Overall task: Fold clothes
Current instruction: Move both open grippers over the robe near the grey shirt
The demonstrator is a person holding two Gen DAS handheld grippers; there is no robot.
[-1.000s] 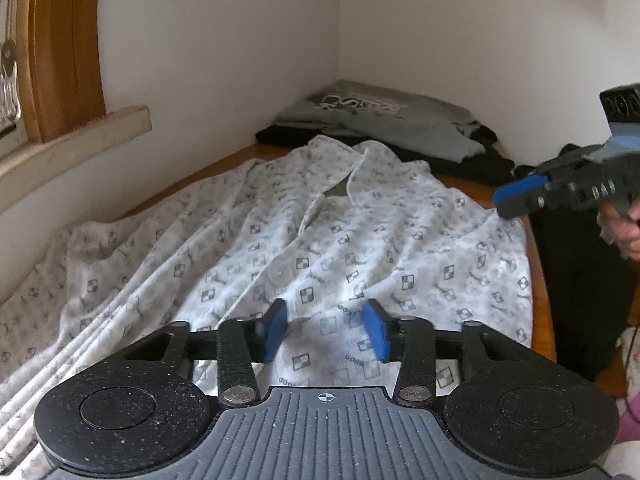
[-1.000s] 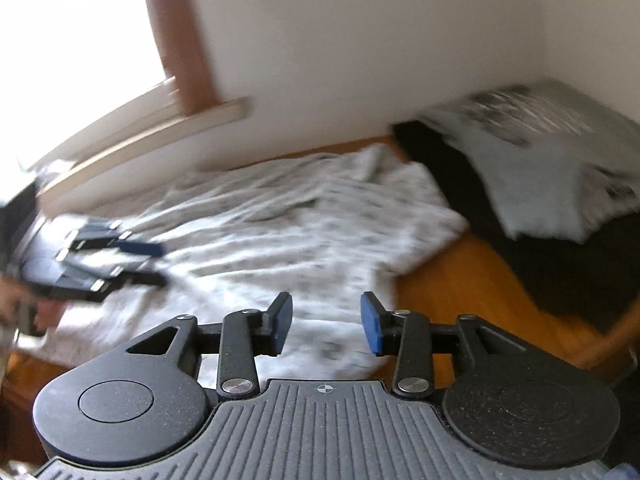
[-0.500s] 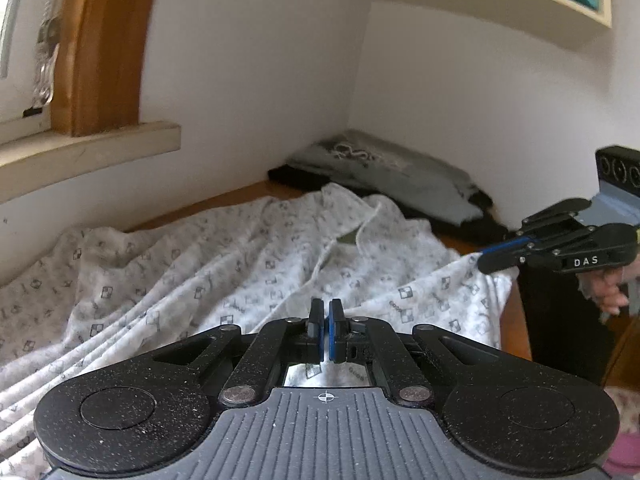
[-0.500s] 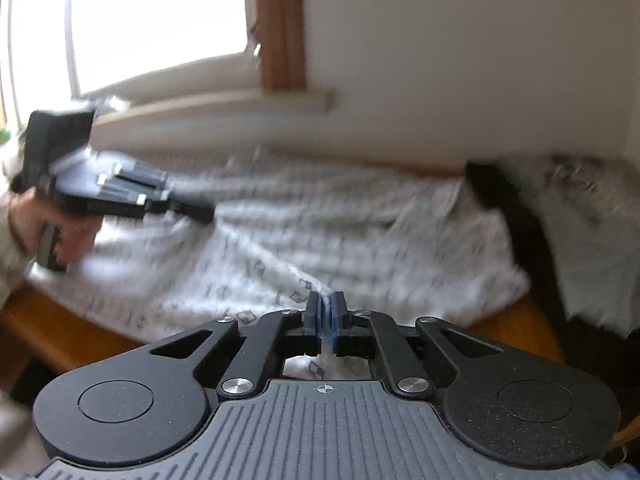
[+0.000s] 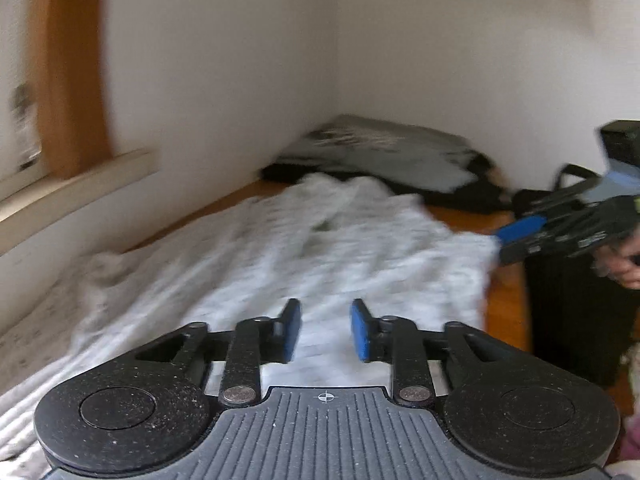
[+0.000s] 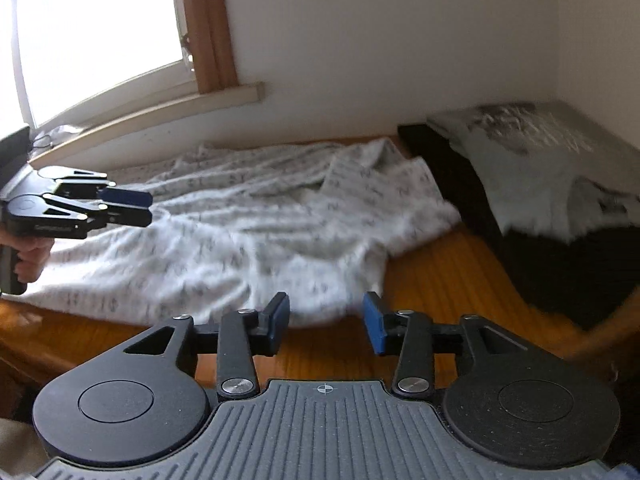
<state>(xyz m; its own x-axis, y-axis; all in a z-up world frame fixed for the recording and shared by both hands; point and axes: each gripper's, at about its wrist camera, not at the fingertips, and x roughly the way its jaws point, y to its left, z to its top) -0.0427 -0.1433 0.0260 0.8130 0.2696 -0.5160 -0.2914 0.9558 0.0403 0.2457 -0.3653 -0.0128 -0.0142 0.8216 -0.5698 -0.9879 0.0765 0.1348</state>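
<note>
The white patterned garment [image 6: 240,232] lies spread out flat on the wooden table [image 6: 432,280], with its length running along the wall under the window sill [image 6: 160,108]. At the far end of the table, in the corner, there is a pile of folded clothes [image 6: 532,152], grey pieces on top of black ones.

The left gripper [image 5: 325,330] hovers above the near part of the garment. Its jaws are opening and there is no cloth between them. The right gripper [image 6: 325,328] hangs at the table's front edge, just beside the hem of the garment. Its jaws are opening too, and they hold nothing.

I think the step now is to take hold of the garment for the first fold. To do it well, each gripper should go down to an edge and pinch only the layers that must travel, at two points well apart, so the cloth lifts evenly. It looks thin and limp, so it will sag between the two holds. Lifting both sides together and laying it down slowly should keep the wrinkles out.

I count two grippers, one garment spread out, one pile of clothes in the corner, one table and one window sill. How many pieces are in the pile, I cannot tell.
</note>
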